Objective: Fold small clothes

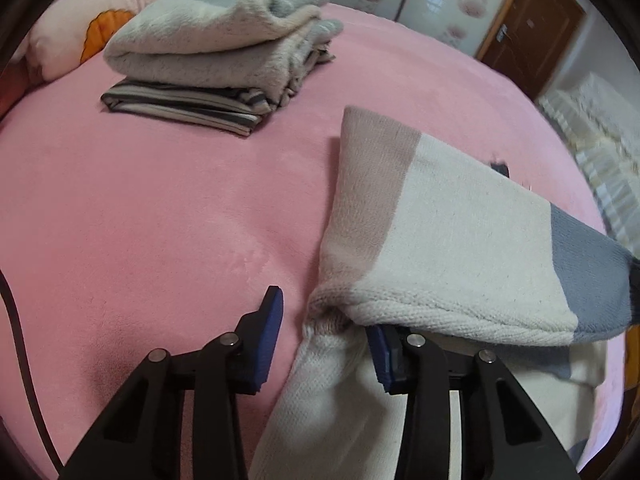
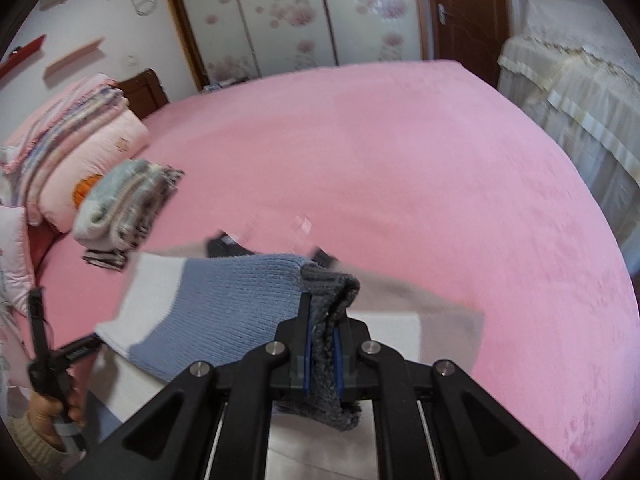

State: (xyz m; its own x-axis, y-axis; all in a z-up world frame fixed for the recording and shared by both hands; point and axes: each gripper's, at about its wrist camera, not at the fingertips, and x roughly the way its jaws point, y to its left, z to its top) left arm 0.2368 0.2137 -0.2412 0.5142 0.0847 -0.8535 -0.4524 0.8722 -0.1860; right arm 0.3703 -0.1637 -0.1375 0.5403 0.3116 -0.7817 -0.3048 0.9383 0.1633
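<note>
Pink bed (image 1: 140,220) is hosting a sweater (image 1: 460,248) fold. Right gripper (image 2: 323,320) is clamping the grey hem, lifting it; left gripper (image 1: 324,340) is sitting half-apart around the cuff, not pinching. Probably keep the edge taut, aligning corners, so it's stacking nicely like that pile (image 1: 208,56).

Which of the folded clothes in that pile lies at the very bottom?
The striped garment, dark and pale bands, lies flat on the pink bed cover. The fluffy grey pieces sit stacked on top of it.

Pink bedspread (image 2: 400,168), floral wardrobe (image 2: 280,12), pillow (image 1: 100,4)
</note>
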